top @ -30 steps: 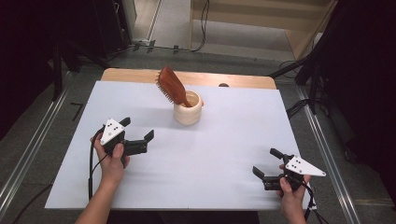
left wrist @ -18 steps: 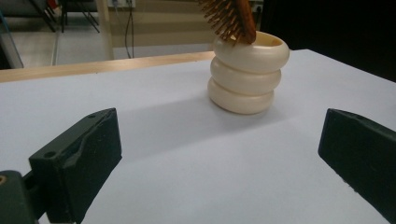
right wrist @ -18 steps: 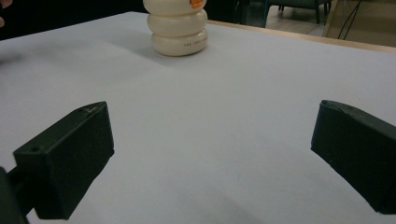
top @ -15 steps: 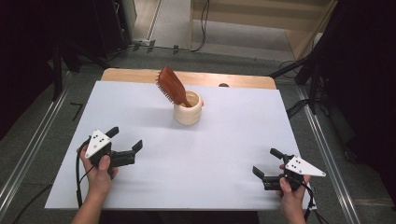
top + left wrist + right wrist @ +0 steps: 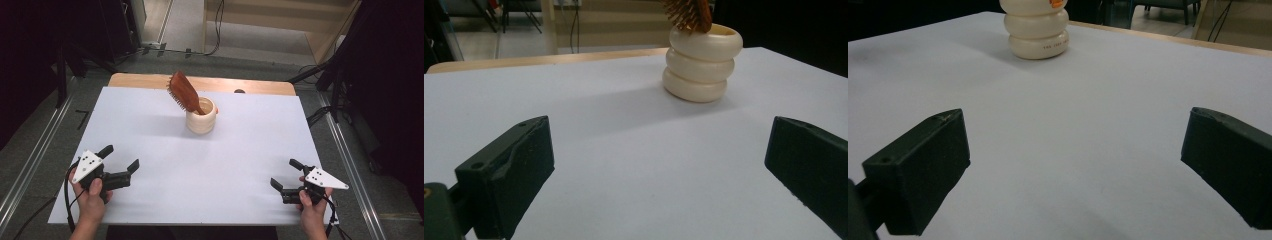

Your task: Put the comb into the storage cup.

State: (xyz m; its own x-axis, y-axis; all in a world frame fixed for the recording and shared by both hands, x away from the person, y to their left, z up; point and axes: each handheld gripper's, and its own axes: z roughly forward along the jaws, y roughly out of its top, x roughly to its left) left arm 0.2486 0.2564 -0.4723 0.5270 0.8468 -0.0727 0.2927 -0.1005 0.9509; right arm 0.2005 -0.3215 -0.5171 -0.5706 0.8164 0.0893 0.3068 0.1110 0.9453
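Hairbrush [image 5: 184, 93], wooden with a reddish-brown back, stands handle-down in a cream ribbed holder [image 5: 201, 119] stacked like three rings, toward the far middle of the table; its bristled head leans out to the left above the rim, likely because the cup props the handle alone. Both grippers sit well apart from it at the near corners, which reads as a resting pose with nothing in hand. Left gripper [image 5: 121, 168] is held low over the sheet, jaws spread wide and empty; right gripper [image 5: 284, 181] likewise gapes wide with nothing between its jaws. Each gripper view looks across bare sheet toward the holder. A white sheet [image 5: 240, 150] covers the table, a strip of pale wood [image 5: 140, 80] showing at the far edge. Beyond lie grey floor, trailing cables and dark stands
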